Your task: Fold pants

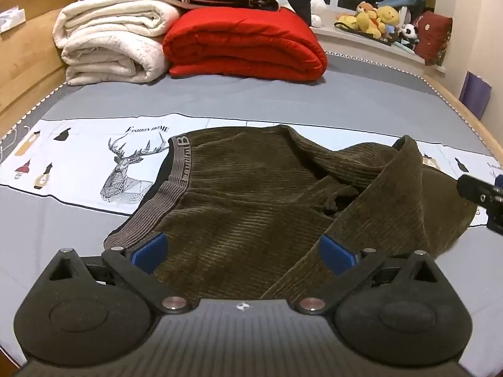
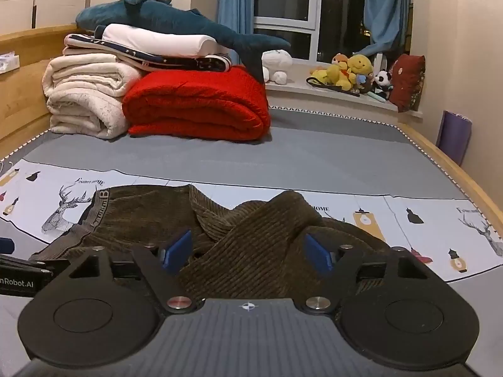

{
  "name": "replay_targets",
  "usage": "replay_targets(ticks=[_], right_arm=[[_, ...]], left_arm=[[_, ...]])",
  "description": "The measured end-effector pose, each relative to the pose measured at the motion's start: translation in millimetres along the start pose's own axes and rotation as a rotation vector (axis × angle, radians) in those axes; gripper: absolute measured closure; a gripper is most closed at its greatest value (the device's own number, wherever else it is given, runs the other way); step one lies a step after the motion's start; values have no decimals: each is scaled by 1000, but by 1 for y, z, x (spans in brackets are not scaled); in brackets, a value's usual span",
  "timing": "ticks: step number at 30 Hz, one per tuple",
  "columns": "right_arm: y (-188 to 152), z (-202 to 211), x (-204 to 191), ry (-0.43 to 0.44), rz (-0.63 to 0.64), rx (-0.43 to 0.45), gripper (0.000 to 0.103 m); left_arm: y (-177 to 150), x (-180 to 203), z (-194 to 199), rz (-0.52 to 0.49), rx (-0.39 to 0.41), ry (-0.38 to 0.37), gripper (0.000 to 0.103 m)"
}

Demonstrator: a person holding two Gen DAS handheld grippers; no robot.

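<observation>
Dark olive corduroy pants (image 1: pixel 251 188) lie crumpled on the bed sheet (image 1: pixel 220 100), with the grey lettered waistband (image 1: pixel 179 163) at the left and the legs bunched up to the right. My left gripper (image 1: pixel 243 251) is open wide just above the fabric near the waistband, its blue pads (image 1: pixel 151 251) clear of the cloth. My right gripper (image 2: pixel 248 251) hovers over the bunched legs (image 2: pixel 267 229). It is open too, with a raised fold between its blue pads (image 2: pixel 319 256), which do not visibly press on it. Its black body (image 1: pixel 481 194) shows at the left wrist view's right edge.
Folded cream blankets (image 1: pixel 107 47) and a red blanket (image 1: pixel 245 44) are stacked at the head of the bed, with a blue shark plush (image 2: pixel 176 22) on top. Stuffed toys (image 2: pixel 352 72) sit on the window sill. A wooden bed frame (image 2: pixel 456 169) borders the right side.
</observation>
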State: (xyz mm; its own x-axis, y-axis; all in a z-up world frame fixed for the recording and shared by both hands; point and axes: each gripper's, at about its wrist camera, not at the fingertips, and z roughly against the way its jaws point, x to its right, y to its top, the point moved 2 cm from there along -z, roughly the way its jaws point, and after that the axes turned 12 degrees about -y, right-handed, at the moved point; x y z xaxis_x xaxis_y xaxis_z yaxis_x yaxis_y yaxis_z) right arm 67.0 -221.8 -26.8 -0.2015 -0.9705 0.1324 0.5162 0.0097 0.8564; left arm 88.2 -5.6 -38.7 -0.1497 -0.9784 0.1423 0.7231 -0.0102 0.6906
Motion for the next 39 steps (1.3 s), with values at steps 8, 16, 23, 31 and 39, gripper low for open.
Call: replay_targets(ticks=[8,16,23,31,39], right_arm=[[-1,-7,-2,18,-19,-18,25],[-1,-12,-6,29,-24,-48,24],[-2,-14,-6,37,-17,-53,24],[-3,-15,-6,26,-1,-54,24],[-3,-16,-6,27,-3,-58,24]], left_arm=[[2,-1,-5,15,-24,-3,0],[-1,3,-10,10,-49,-26,0],[-1,4,-14,13,-62,-22,0],[-2,5,-16,14,-74,-21,0],[-1,5,-18,14,-79,-23,0]])
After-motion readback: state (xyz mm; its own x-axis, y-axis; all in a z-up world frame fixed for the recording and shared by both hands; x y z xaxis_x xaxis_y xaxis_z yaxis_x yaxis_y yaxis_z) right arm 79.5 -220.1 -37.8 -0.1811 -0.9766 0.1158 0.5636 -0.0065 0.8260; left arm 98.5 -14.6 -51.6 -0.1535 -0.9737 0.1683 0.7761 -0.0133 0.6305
